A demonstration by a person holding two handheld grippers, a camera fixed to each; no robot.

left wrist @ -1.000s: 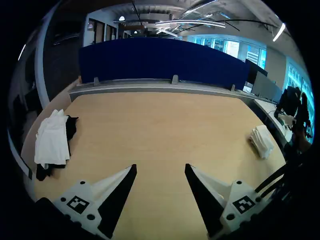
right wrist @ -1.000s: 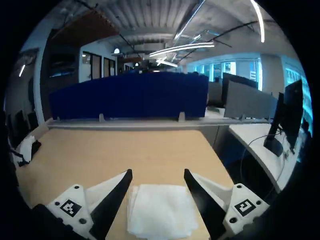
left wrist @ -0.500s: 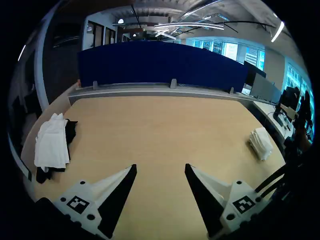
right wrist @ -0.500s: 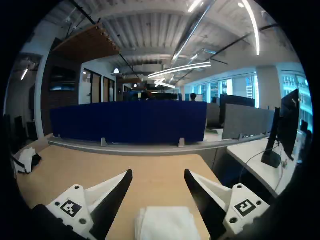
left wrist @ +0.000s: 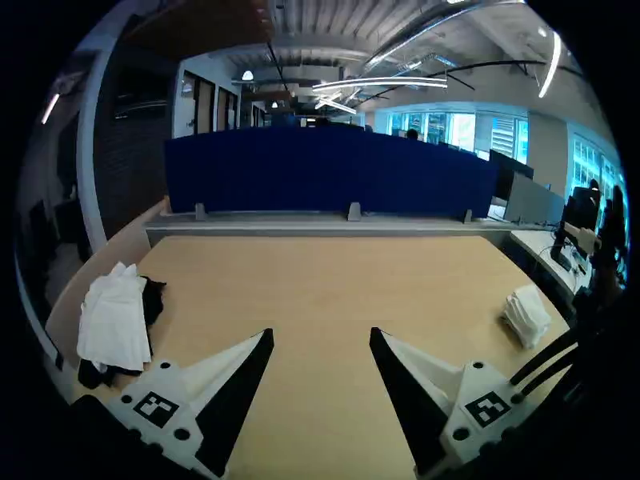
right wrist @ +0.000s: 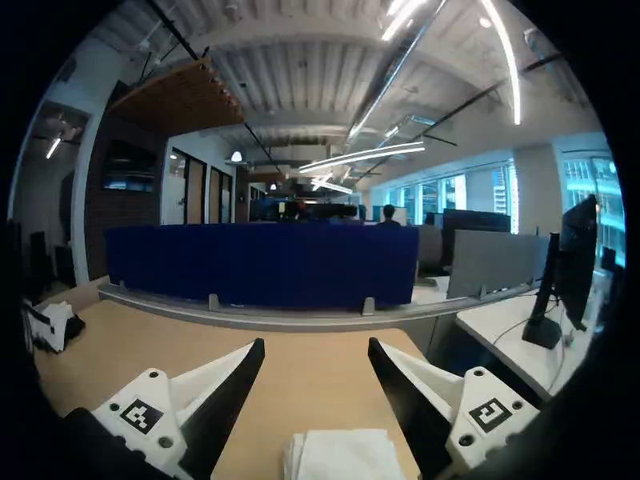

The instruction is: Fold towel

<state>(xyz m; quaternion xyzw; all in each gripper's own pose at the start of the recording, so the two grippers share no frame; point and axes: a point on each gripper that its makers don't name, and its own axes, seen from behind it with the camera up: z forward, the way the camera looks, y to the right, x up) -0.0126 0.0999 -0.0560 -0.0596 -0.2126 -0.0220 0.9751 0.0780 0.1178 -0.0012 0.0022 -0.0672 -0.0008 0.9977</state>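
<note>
Fingers (left wrist: 236, 384) of left gripper (left wrist: 320, 340) and right gripper (right wrist: 316, 352) gape wide, empty; the soft, limp towel (left wrist: 112, 324) likely wants pinching at 2 corners.

1. Grippers: two, the left gripper (left wrist: 320, 332) and the right gripper (right wrist: 315, 342), each with two fingers.
2. Square markers: two on each gripper.
3. Folded white towel stack (left wrist: 526, 314): one; number of layers cannot be told.
4. Loose cloth pile (left wrist: 112, 324): one, white over dark.
5. Table (left wrist: 320, 272): one.
6. Blue partition (left wrist: 328, 172): one.
</note>
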